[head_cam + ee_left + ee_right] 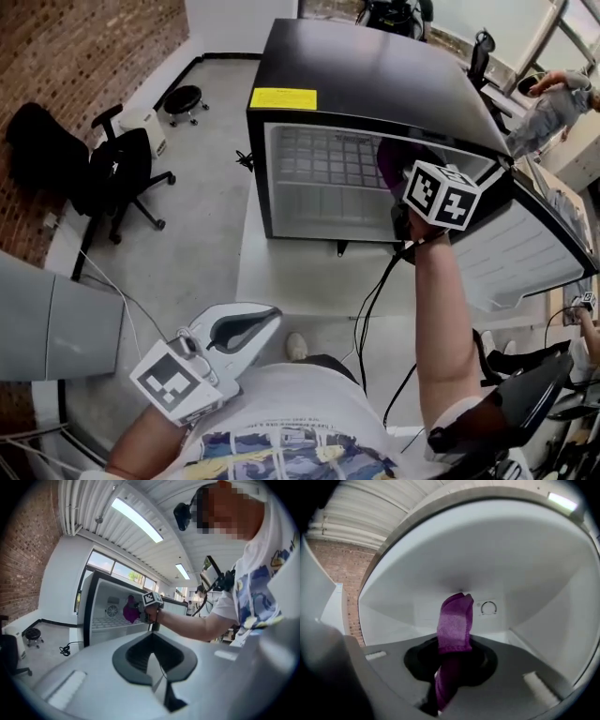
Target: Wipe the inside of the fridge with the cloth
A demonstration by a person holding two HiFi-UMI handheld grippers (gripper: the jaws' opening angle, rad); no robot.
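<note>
— Where's the cloth (453, 620)?
— Inside the fridge (375, 89), up near its ceiling, pinched in the right tool (449, 670). The left tool (153, 677) hangs well outside the fridge, pressed together on nothing.
— Risks?
— A hard drag could pull the cloth free, and the dial (489, 607) might get knocked.
— Anything unclear?
— Whether the cloth touches the fridge's wall. The marker cube (442, 195) hides it from above.

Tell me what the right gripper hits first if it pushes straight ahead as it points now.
The right gripper is shut on the purple cloth, which sticks out ahead and would likely touch first: the fridge's white back wall, left of the round dial. Depth is unclear.
</note>
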